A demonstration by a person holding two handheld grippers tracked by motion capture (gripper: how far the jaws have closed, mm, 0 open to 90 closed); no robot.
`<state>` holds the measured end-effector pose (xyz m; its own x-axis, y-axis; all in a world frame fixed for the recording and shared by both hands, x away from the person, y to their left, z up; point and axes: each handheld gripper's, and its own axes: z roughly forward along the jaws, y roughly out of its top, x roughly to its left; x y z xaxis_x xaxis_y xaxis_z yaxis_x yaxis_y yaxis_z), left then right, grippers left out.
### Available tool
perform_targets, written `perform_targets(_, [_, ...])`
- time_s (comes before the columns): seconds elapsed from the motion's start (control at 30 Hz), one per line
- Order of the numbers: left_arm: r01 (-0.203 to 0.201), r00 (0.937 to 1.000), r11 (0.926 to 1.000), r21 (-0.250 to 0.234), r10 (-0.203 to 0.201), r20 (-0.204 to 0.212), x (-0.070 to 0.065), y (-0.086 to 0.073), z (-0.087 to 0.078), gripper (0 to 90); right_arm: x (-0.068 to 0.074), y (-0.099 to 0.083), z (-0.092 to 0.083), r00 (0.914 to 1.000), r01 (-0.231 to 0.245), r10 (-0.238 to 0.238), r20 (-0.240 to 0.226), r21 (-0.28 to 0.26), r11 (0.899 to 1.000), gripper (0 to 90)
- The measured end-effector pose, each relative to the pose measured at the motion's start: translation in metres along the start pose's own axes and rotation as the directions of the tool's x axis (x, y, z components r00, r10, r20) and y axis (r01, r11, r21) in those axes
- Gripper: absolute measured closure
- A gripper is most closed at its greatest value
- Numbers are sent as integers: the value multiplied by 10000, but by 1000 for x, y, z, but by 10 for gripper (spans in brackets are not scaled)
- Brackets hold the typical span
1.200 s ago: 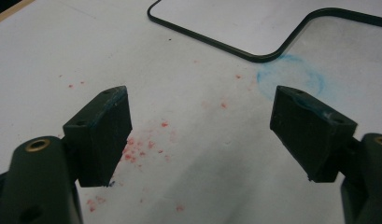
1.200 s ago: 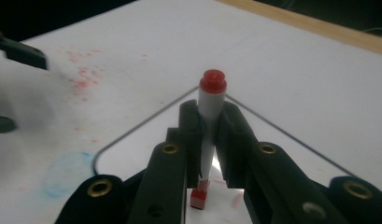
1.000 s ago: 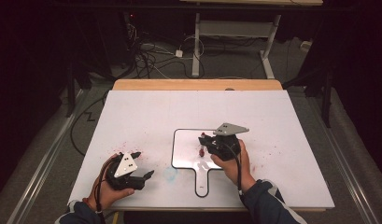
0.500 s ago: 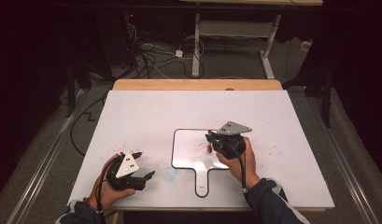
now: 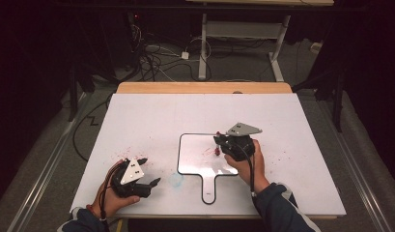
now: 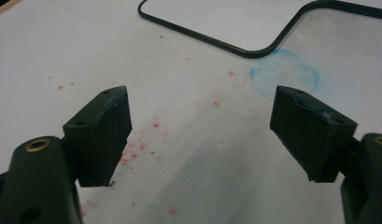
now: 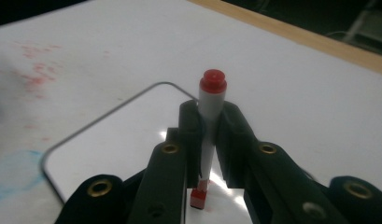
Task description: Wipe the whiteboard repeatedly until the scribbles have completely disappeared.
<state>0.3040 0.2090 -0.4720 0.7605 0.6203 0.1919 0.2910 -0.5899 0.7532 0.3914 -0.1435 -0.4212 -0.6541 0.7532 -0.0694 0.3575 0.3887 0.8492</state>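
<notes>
Currently right tool (image 7: 208, 135) clamped on upright red marker (image 7: 210, 112) over whiteboard (image 5: 195, 159); left tool (image 6: 202, 135) apart, empty near front-left corner. Risk: slipping marker, stray marks on desk (image 5: 151, 116).

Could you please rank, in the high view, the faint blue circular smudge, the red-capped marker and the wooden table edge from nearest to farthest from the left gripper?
From the left gripper:
1. Faint blue circular smudge, just to its right on the white table sheet.
2. Red-capped marker, held in the right gripper over the black-rimmed whiteboard.
3. Wooden table edge, along the far side.
</notes>
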Motion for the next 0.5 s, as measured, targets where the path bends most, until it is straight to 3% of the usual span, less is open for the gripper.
perform_targets(0.13, [1,10000,10000,13,-1,13,0,0,0,193,-8,-2,-3,9991,-406,406,107,-17,9992,817])
perform_targets(0.23, [-24,10000,10000,-12,24,27,0,1,0,193,-1,-2,-2,9979,-401,398,-507,-58,9992,817])
perform_targets(0.33, [-41,10000,10000,-4,41,35,-1,0,0,193,0,-2,-3,9975,-399,396,-586,-32,9992,817])
perform_targets(0.43, [-48,10000,10000,4,48,46,0,0,0,193,0,-7,-5,9897,-843,818,-1170,-162,9963,817])
perform_targets(0.5, [-44,10000,10000,-7,44,53,0,0,0,193,9,-7,-5,9867,-677,643,-1494,-183,9975,817])
